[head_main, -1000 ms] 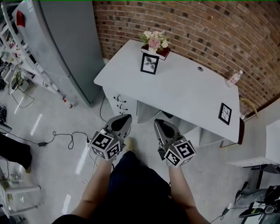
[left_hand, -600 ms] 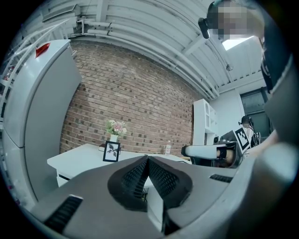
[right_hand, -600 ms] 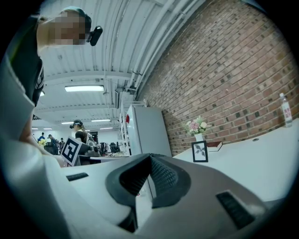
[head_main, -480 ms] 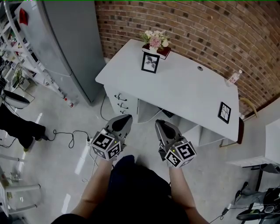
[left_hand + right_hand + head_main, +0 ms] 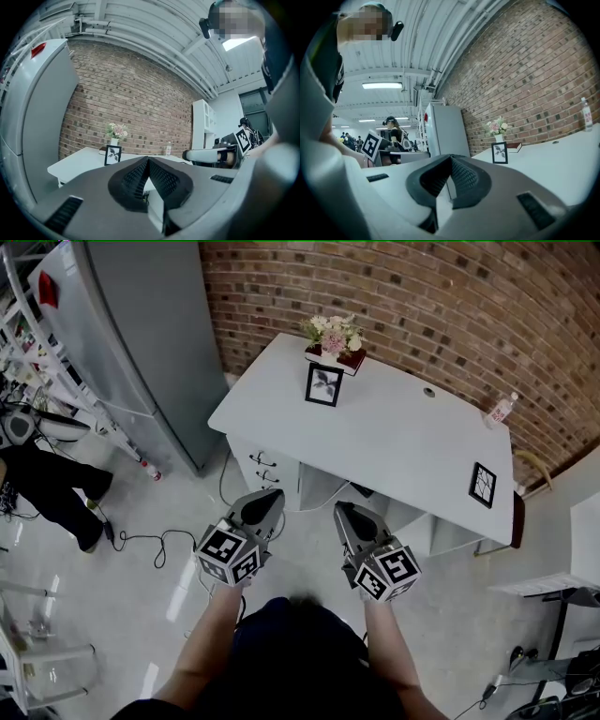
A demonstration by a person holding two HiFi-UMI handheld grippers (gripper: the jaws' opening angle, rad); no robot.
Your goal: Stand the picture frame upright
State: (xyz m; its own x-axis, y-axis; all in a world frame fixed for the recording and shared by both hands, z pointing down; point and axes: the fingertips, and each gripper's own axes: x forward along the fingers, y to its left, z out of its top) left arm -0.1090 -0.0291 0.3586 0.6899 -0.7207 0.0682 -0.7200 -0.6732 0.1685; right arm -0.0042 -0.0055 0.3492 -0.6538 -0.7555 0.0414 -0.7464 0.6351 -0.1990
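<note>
A black picture frame (image 5: 483, 485) with a branch print appears to lie flat near the right front edge of the white desk (image 5: 403, 442). A second black frame (image 5: 323, 384) stands upright at the desk's far left, in front of a vase of flowers (image 5: 334, 333); it also shows in the left gripper view as frame (image 5: 113, 154) and in the right gripper view as frame (image 5: 499, 153). My left gripper (image 5: 267, 495) and right gripper (image 5: 343, 510) hang side by side over the floor, short of the desk. Both are shut with nothing between their jaws.
A tall grey cabinet (image 5: 141, 334) stands left of the desk, and a brick wall runs behind it. Drawers (image 5: 262, 465) sit under the desk's left end. A small bottle (image 5: 500, 410) stands at the far right. A cable (image 5: 150, 540) lies on the floor; a person (image 5: 52, 488) stands at left.
Both grippers stay shut and almost in place. The person in dark clothes at the left has walked further into view.
</note>
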